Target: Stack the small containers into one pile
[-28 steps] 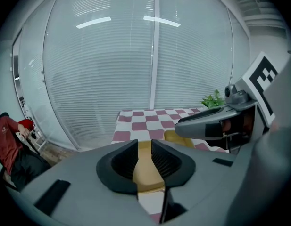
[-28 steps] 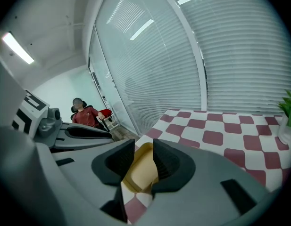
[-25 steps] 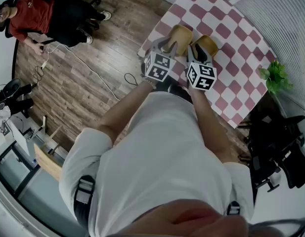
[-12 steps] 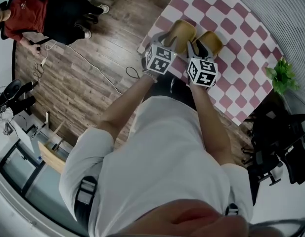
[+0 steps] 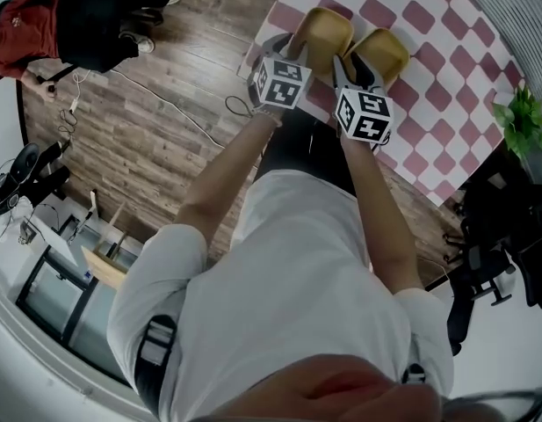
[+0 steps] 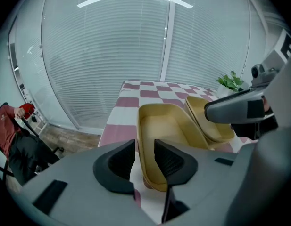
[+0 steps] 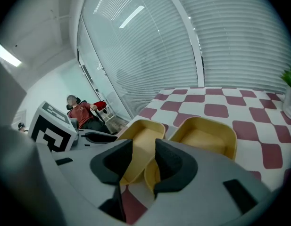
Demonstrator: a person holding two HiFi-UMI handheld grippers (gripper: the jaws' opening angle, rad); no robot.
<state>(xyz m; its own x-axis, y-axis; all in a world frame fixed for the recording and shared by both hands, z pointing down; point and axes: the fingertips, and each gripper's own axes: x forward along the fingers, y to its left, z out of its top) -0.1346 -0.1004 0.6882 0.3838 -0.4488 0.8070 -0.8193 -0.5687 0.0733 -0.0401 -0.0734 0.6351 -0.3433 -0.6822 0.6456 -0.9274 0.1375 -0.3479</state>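
Head view: left container (image 5: pixel 325 32) and right container (image 5: pixel 386 51), both yellow, sit side by side at the near edge of the checked table (image 5: pixel 433 25), not yet piled; no brand or writing legible. Left gripper view: left gripper (image 6: pixel 144 158) open, left container's near wall lined up with the gap, unpinched; best to straddle that wall squarely before closing. Right gripper view: right gripper (image 7: pixel 144 161) open, jaws just been widening, nothing gripped, both containers' near ends just ahead.

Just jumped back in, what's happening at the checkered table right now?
A person holds a tool in each hand over the checkered table. The left tool is open at the near rim of one yellow container; the right tool, whose jaws have just been opening, grips nothing near the second container. Nothing is stacked yet.
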